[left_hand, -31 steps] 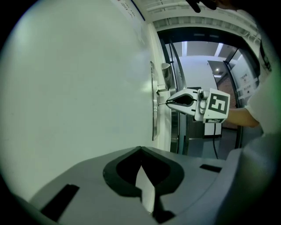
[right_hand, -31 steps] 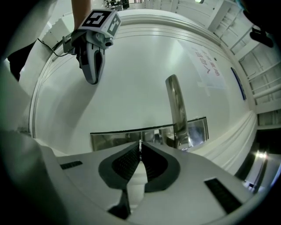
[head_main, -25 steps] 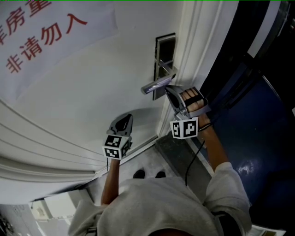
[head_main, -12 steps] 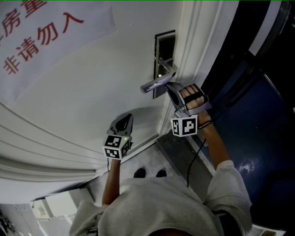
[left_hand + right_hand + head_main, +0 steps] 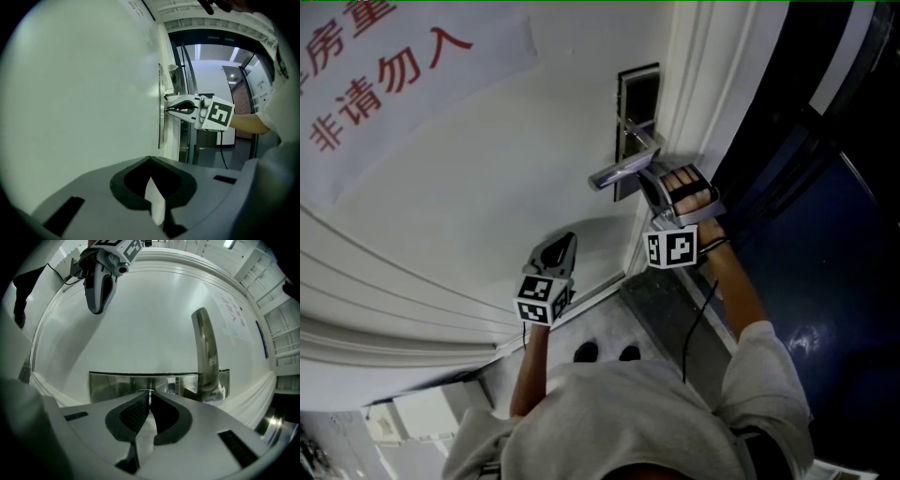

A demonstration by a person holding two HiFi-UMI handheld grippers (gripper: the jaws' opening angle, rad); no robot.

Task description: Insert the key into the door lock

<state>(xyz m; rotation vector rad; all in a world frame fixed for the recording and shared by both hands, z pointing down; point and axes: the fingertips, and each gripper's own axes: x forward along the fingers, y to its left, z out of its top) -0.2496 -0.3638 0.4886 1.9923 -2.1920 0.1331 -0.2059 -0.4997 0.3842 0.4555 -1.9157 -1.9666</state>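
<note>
The white door (image 5: 487,187) carries a steel lock plate (image 5: 636,112) with a lever handle (image 5: 617,172). My right gripper (image 5: 647,180) is just under the handle, tips against the plate. In the right gripper view its jaws are shut on a thin metal key (image 5: 149,397), whose tip meets the lock plate (image 5: 122,383) left of the handle (image 5: 206,348). The keyhole is hidden behind the jaw tips. My left gripper (image 5: 561,246) hovers lower left near the door face, shut on nothing; it also shows in the right gripper view (image 5: 99,287).
A paper sign with red characters (image 5: 384,56) is stuck to the door's upper left. The moulded door frame (image 5: 698,84) runs just right of the lock, with a dark blue panel (image 5: 825,244) beyond. A cable (image 5: 692,314) hangs from the right gripper; shoes (image 5: 602,352) stand below.
The right gripper has edged slightly up toward the lock plate under the handle. The left gripper has stayed where it was.
</note>
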